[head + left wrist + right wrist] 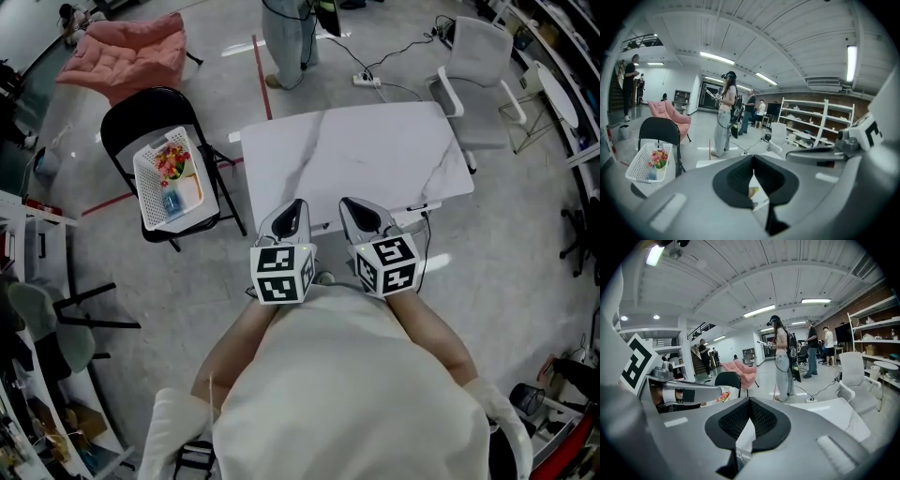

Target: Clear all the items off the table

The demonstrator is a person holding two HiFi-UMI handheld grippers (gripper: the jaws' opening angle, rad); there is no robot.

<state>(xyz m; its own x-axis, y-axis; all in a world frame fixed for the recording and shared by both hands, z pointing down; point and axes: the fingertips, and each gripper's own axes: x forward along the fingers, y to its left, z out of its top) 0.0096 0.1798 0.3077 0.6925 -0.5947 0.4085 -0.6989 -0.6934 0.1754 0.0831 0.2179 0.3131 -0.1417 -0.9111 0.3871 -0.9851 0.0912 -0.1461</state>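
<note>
The left tool (293, 208) and the right tool (360, 208) are held side by side over the near edge of the white, marble-patterned bench (375, 150). Both point across the bench and tilt a little downward. Each tool's jaws are together, the black ribbed pads (736, 176) meeting pad to pad with no item gripped. Left of the bench, a white plastic basket (148, 192) sits on the seat of a black chair (141, 108). In the basket lie a bunch of colourful flowers (172, 163) and a blue item (172, 202). Beyond the bench's far edge a person (286, 37) stands on the floor, with a white power strip (367, 80) nearby. A white office chair (473, 66) stands at the bench's far right corner.
</note>
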